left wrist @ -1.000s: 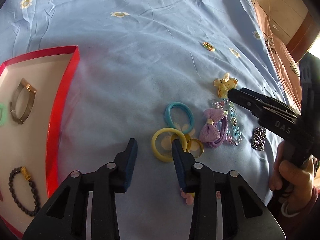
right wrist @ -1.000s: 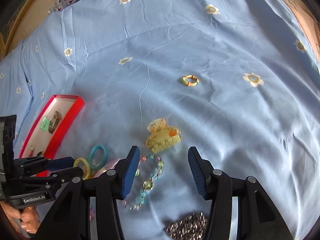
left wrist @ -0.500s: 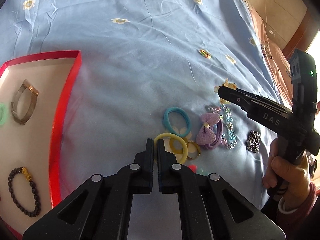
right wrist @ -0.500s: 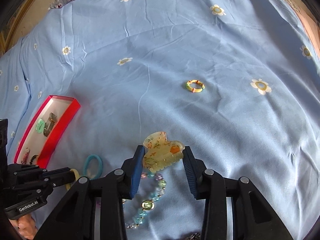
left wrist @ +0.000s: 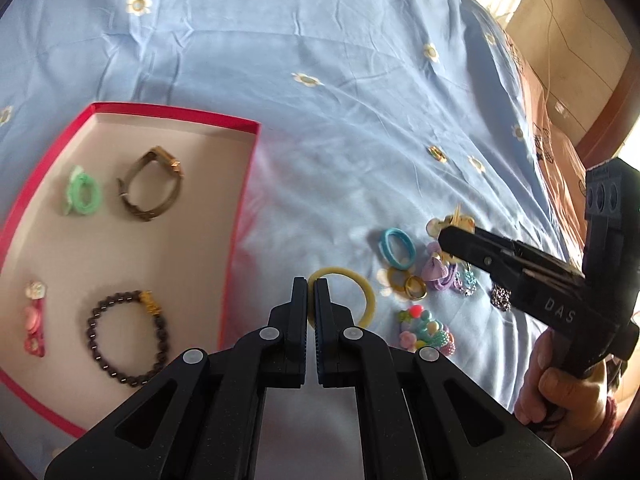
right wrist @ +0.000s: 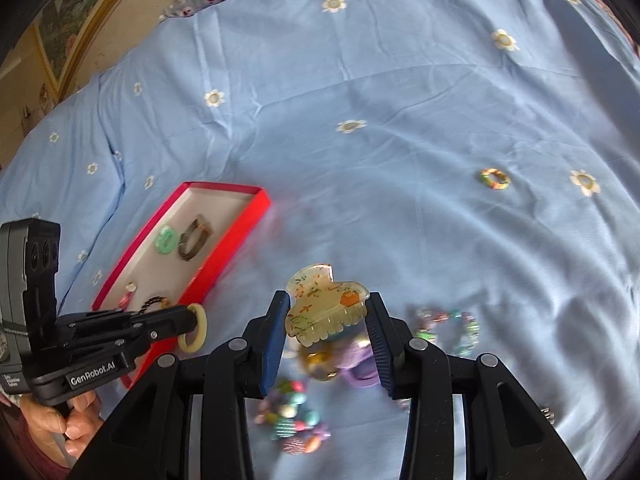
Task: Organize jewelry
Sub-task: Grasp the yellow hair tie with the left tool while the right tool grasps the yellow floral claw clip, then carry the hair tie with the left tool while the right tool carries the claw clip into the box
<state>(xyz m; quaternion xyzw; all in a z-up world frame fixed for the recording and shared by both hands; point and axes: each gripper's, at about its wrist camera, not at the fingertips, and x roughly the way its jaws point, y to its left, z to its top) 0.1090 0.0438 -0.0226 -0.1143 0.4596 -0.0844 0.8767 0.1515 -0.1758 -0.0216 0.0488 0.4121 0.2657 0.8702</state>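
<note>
In the left wrist view my left gripper (left wrist: pixel 311 283) is shut on a yellow hair tie (left wrist: pixel 370 295), which hangs from its tips just right of the red tray (left wrist: pixel 176 114). The tray holds a green hair tie (left wrist: pixel 82 194), a brown bracelet (left wrist: pixel 150 186), a dark bead bracelet (left wrist: pixel 124 338) and a pink clip (left wrist: pixel 34 324). In the right wrist view my right gripper (right wrist: pixel 327 306) is shut on a translucent floral claw clip (right wrist: pixel 326 308), raised above the pile of jewelry. From the left wrist view the right gripper (left wrist: pixel 452 236) appears at the right.
On the blue flowered bedsheet (left wrist: pixel 340 80) lie a blue hair tie (left wrist: pixel 398 248), a purple bow (left wrist: pixel 438 272), a gold ring (left wrist: pixel 416 292), a colourful bead bracelet (left wrist: pixel 428 332) and a silver chain (left wrist: pixel 500 300). A small multicoloured ring (right wrist: pixel 495 179) lies apart, farther back. A hand grips each handle.
My left gripper shut on the yellow hair tie and carried it up toward the tray. My right gripper closed on the claw clip and lifted it off the sheet.
</note>
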